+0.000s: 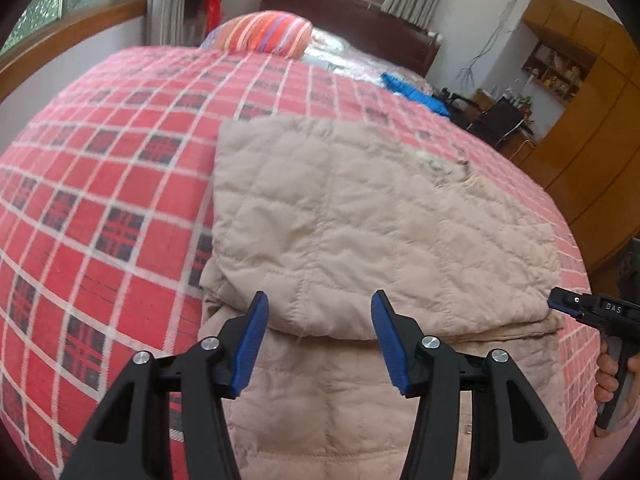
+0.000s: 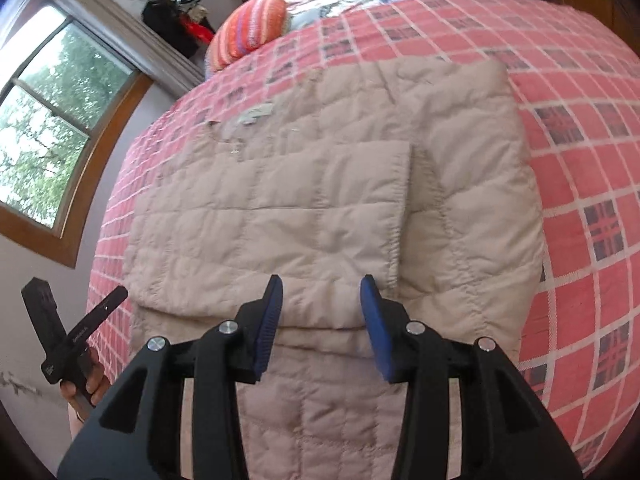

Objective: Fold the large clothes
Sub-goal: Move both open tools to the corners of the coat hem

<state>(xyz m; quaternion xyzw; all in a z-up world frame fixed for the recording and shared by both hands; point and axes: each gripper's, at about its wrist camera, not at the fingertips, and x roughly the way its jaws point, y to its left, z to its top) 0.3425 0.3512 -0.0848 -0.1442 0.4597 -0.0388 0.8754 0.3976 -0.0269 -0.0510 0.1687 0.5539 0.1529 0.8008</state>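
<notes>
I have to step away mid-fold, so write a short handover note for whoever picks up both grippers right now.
Left gripper: open, empty, over the jacket's near edge.
Right gripper: open, empty, over the same folded edge.
Beige quilted jacket: flat on the red plaid bedspread, a sleeve folded across the body, layers stacked at the near edge.
Done: sleeve in, at least one fold laid.
Left: probably one more fold to make it compact, then smooth.
</notes>
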